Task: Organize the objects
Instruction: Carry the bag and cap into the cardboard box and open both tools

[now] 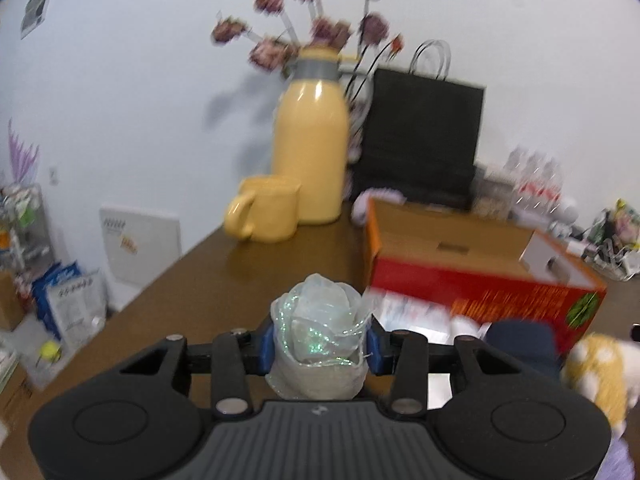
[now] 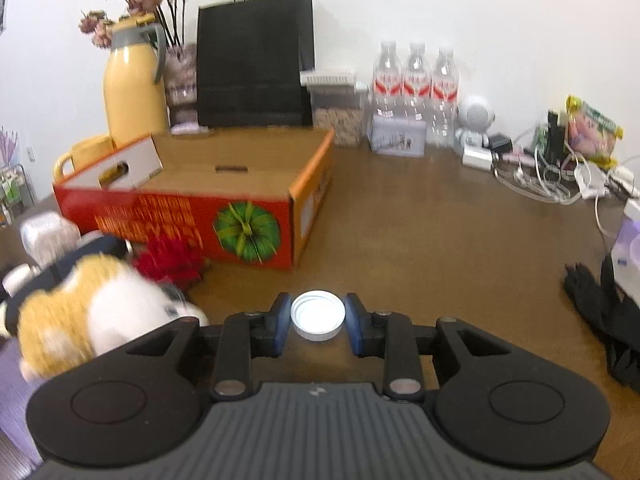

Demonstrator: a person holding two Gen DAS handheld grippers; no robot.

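Clamped in the left gripper (image 1: 320, 344): a gauze pouch (image 1: 318, 332), lifted above the desk (image 1: 224, 276). Pinched in the right gripper (image 2: 318, 322): a white cap (image 2: 318, 315). Waiting ahead: the open red box (image 2: 224, 184), seemingly empty. Still out: plush toy (image 2: 80, 316), red pompom (image 2: 172, 260). Clear desk rightward; edge close at left.

Yellow print on the red side of the cardboard box (image 2: 192, 216) is too blurred to read.

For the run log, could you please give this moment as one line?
left gripper: shut on organza pouch | right gripper: shut on white cap | open box: target
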